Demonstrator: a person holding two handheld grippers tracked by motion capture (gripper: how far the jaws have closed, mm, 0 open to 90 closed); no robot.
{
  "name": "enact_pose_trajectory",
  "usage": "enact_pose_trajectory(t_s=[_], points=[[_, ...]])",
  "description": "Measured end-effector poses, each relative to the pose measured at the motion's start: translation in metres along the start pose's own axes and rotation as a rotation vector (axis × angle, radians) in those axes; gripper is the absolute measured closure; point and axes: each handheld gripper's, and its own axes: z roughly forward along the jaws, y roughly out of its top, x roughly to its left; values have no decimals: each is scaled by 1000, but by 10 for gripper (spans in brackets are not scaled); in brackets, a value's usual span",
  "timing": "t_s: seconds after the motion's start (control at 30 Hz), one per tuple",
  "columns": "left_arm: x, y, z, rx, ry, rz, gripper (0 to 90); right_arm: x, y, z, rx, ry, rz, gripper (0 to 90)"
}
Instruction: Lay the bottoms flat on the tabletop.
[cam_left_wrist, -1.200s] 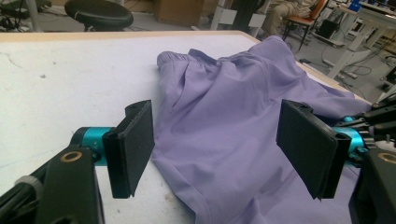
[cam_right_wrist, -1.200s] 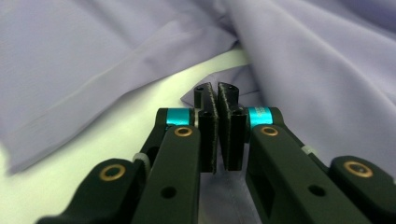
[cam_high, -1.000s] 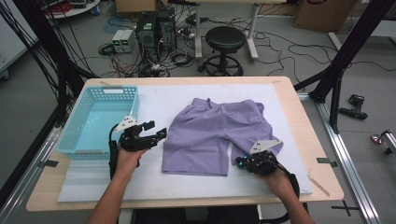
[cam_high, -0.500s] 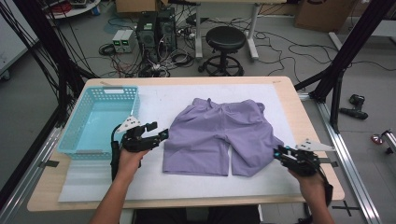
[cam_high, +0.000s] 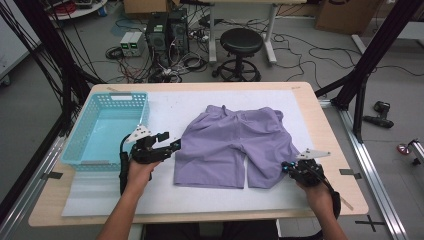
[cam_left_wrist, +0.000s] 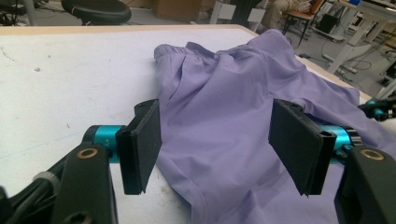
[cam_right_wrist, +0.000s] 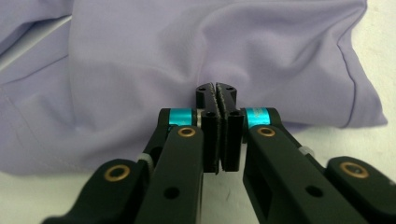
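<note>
The right gripper (cam_high: 289, 166) is clenched, its jaws pressed flat together with no cloth visibly caught between them in its own view, just off the purple shorts' (cam_high: 235, 145) outer hem. Its jaws have just been closing. From it the shorts lie toward ten o'clock, with the nearest leg corner just beside the tips. The left gripper (cam_high: 171, 148) stands released, jaws well apart, hovering at the opposite leg edge, with the fabric toward three o'clock. The shorts lie flat on the white mat (cam_high: 100, 195), waistband at twelve o'clock, legs toward six, right of the blue basket (cam_high: 80, 155). Each hand seems nearest its own leg hem, so a pinch at both corners looks likely.
</note>
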Motion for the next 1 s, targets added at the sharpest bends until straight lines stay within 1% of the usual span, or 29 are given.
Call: enact_pose_trajectory(t_s=[0.03, 0.07, 0.1, 0.13, 0.17, 0.2, 0.33, 0.37, 0.43, 0.5, 0.53, 0.57, 0.6, 0.63, 0.67, 0.7, 0.73, 0.77, 0.8, 0.83, 0.87, 0.93, 0.97, 1.0], points=[[1, 0, -1, -1, 1, 1, 348, 0, 4, -1, -17, 2, 10, 899], [2, 0, -3, -4, 2, -3, 348, 1, 8, -3, -50, 6, 21, 898], [2, 0, -3, -7, 3, -5, 348, 1, 14, -5, -96, 9, 29, 897], [3, 0, -4, -7, 5, -10, 348, 3, 18, -6, -116, 7, 35, 897], [4, 0, -4, -6, 6, -10, 348, 6, 26, -3, -134, 17, 34, 895], [4, -1, -4, -8, 4, -10, 348, 8, 31, 0, -134, 21, 25, 894], [3, -1, -2, -8, -4, -14, 348, 24, 58, 28, -79, 13, -22, 889], [2, -1, -2, -9, -6, -15, 348, 27, 63, 36, -61, 8, -27, 889], [1, -2, -2, -5, -7, -13, 348, 34, 72, 52, -11, -18, -51, 890], [1, -2, -2, -5, -5, -14, 348, 37, 74, 65, 50, -39, -84, 883], [1, -2, -2, -4, -7, -16, 348, 37, 73, 67, 35, -40, -69, 872], [1, -2, -2, -4, -8, -14, 348, 36, 73, 67, 35, -25, -44, 825], [0, -2, -2, -5, -8, -15, 348, 33, 72, 65, 28, 3, -34, 765], [0, -2, -2, 0, -10, -11, 348, 30, 71, 60, 6, 32, -14, 713], [0, -3, -2, 1, -10, -11, 348, 26, 69, 52, -40, 50, 1, 694], [-1, -3, -1, 4, -13, -11, 348, 22, 65, 41, -97, 58, 26, 669], [-1, -4, 0, 7, -13, -10, 348, 16, 61, 30, -152, 48, 44, 647], [-2, -5, 0, 8, -13, -8, 348, 10, 56, 19, -201, 40, 66, 648], [-2, -5, 1, 6, -13, -11, 348, 3, 50, 9, -235, 19, 79, 653], [-2, -5, 2, 4, -13, -13, 348, -5, 44, -1, -266, -6, 105, 666], [-3, -5, 2, 0, -13, -14, 348, -13, 37, -9, -281, -28, 125, 675], [-3, -4, 2, -9, -13, -13, 348, -26, 22, -21, -269, -79, 179, 685], [-3, -4, 2, -14, -12, -15, 348, -32, 14, -25, -259, -95, 201, 685], [-3, -3, 1, -14, -12, -11, 348, -36, 6, -28, -246, -94, 222, 685]])
